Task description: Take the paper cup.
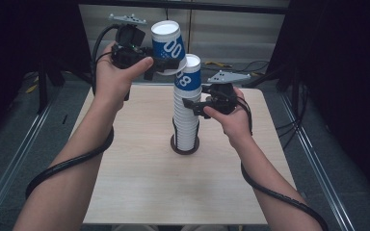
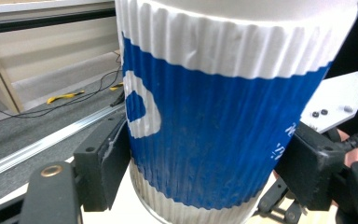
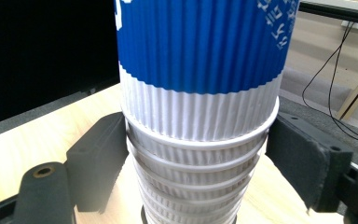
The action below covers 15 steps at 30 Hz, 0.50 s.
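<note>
Blue cup [image 1: 167, 42] raised, left fingers [image 1: 160, 65] pinching | right fingers [image 1: 194, 106] clasp stack [image 1: 186, 120]

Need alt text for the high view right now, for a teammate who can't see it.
The left gripper holds an upside-down blue-and-white paper cup lifted off a tall stack of cups, which the right gripper steadies on a wooden table.

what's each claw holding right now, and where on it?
Left claw grips a blue-and-white paper cup by its lower wall, lifted off the stack. Right claw clamps the cup stack at its upper rims.
</note>
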Tool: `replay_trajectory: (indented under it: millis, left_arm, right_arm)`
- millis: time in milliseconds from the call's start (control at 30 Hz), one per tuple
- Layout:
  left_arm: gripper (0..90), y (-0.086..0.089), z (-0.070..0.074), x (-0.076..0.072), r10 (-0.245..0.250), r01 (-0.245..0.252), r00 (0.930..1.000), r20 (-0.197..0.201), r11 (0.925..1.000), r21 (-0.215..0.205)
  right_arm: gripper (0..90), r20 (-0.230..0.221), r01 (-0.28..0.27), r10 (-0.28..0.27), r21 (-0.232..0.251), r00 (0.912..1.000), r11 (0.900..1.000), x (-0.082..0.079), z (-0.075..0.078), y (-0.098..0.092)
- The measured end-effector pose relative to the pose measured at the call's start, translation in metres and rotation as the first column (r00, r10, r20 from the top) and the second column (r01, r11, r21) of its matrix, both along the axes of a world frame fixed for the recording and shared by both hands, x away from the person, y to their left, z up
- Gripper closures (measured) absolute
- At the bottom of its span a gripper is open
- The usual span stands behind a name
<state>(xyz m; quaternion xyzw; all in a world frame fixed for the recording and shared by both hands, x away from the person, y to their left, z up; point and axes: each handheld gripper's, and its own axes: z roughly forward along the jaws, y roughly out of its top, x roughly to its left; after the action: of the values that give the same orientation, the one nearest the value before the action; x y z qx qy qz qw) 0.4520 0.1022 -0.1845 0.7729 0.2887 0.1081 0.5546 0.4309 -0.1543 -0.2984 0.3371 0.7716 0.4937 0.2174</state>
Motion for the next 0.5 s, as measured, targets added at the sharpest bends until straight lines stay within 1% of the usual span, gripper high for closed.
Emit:
replay_trajectory:
  millis: [100, 267, 300, 400, 433, 467, 500]
  left_arm:
    - [24.2, 0.004, 0.0, -0.001, 0.002, -0.002, 1.0, -0.004, 1.0, 0.0]
    - [24.2, 0.017, -0.004, -0.003, 0.013, -0.013, 0.9999, -0.01, 0.9999, -0.007]
    - [24.2, 0.017, -0.004, -0.003, 0.013, -0.013, 0.9999, -0.01, 0.9999, -0.007]
    - [24.2, 0.024, -0.01, -0.004, 0.017, -0.017, 0.9998, -0.015, 0.9999, -0.002]
    - [24.2, 0.024, -0.01, -0.004, 0.017, -0.017, 0.9998, -0.015, 0.9999, -0.002]
    - [24.2, 0.028, -0.013, -0.005, 0.019, -0.019, 0.9996, -0.021, 0.9998, -0.005]
    - [24.2, 0.028, -0.013, -0.005, 0.019, -0.019, 0.9996, -0.021, 0.9998, -0.005]
  right_arm:
    - [20.1, 0.001, 0.0, 0.0, 0.001, 1.0, 1.0, 0.0, 0.0, 0.0]
    - [20.1, -0.003, 0.0, 0.0, -0.001, 1.0, 1.0, -0.001, 0.0, 0.0]
    - [20.1, -0.003, 0.0, 0.0, -0.001, 1.0, 1.0, -0.001, 0.0, 0.0]
    - [20.2, -0.005, 0.003, -0.003, 0.0, 1.0, 1.0, -0.001, -0.001, -0.001]
    - [20.2, -0.005, 0.003, -0.003, 0.0, 1.0, 1.0, -0.001, -0.001, -0.001]
    - [20.0, -0.008, 0.002, -0.002, 0.011, 1.0, 1.0, -0.001, -0.002, -0.001]
    - [20.0, -0.008, 0.002, -0.002, 0.011, 1.0, 1.0, -0.001, -0.002, -0.001]
